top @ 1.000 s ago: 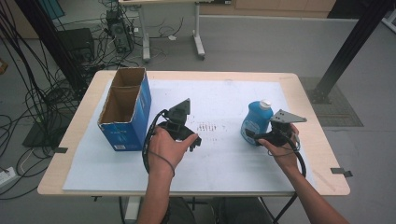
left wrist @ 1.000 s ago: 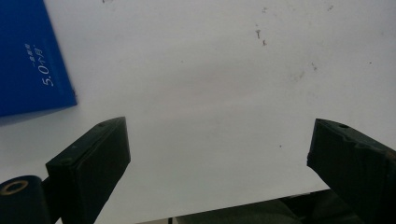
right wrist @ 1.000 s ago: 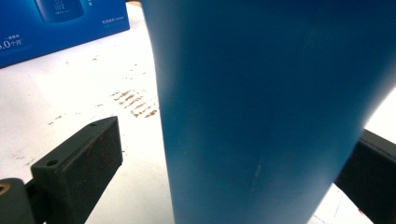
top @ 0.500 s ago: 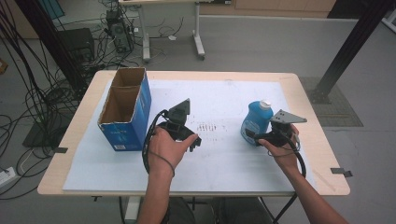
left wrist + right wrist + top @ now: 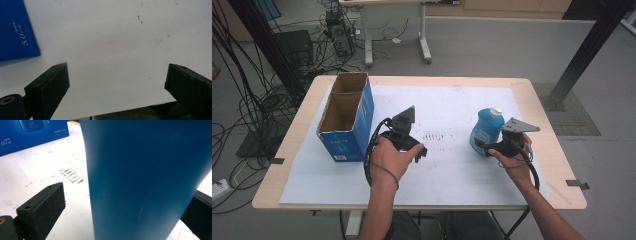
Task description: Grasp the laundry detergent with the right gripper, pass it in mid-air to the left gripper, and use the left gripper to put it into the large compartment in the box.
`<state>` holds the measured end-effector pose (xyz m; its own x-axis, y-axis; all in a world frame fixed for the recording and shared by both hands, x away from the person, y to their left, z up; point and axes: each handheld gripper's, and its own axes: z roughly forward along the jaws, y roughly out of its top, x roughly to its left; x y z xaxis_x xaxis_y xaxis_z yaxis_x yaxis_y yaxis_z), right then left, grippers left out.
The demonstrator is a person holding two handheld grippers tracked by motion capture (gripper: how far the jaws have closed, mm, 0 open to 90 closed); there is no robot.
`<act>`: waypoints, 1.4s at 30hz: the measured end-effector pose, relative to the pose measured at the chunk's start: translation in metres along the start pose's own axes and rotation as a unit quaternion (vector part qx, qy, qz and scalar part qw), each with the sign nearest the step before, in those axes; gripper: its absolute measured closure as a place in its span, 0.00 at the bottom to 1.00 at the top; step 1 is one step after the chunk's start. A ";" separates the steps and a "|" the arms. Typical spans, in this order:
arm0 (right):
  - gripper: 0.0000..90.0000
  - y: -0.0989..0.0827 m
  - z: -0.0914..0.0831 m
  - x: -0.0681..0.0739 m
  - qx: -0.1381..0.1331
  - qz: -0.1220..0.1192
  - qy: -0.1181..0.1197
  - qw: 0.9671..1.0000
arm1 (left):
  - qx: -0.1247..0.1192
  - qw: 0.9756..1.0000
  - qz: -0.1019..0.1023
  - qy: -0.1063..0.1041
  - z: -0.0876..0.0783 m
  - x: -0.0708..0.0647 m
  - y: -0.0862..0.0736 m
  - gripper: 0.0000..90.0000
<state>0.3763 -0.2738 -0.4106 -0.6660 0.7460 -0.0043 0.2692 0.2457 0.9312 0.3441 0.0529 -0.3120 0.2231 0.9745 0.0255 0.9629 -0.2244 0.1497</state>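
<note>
A blue plastic bottle (image 5: 484, 131) with a white cap stands upright on the white sheet at the right. My right gripper (image 5: 480, 145) is at its base with one jaw on each side. In the right gripper view the bottle (image 5: 145, 177) stands between the jaws of the right gripper (image 5: 127, 195), with a gap at the left jaw, so it is open. My left gripper (image 5: 418, 151) is held mid-table, just right of the blue cardboard box (image 5: 346, 117). In its own view the left gripper (image 5: 115, 72) is wide open over bare sheet, with nothing between the jaws.
The box is open at the top and stands at the left of the white sheet (image 5: 452, 100); a corner of the box (image 5: 15, 32) is close to my left jaw. Brown smudge marks (image 5: 434, 136) lie between the grippers. Cables and table legs crowd the floor beyond.
</note>
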 end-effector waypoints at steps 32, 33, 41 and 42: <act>0.10 -0.002 0.001 0.002 0.006 -0.009 -0.011 1.000 | -0.007 1.000 0.002 -0.002 -0.003 0.000 -0.001 0.07; 0.11 -0.002 0.001 0.002 0.006 -0.009 -0.010 1.000 | -0.007 1.000 0.002 -0.002 -0.003 0.000 -0.001 0.07; 0.27 -0.004 0.002 0.002 0.010 -0.013 -0.017 1.000 | -0.008 1.000 0.000 -0.002 -0.004 0.001 -0.002 0.07; 0.28 -0.004 0.002 0.001 0.010 -0.013 -0.017 1.000 | -0.008 1.000 0.001 -0.002 -0.004 0.001 -0.002 0.07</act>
<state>0.3757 -0.2724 -0.4149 -0.6489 0.7598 -0.0406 0.2666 0.2770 0.9232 0.3413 0.0549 -0.3079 0.2249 0.9741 0.0219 0.9600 -0.2254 0.1661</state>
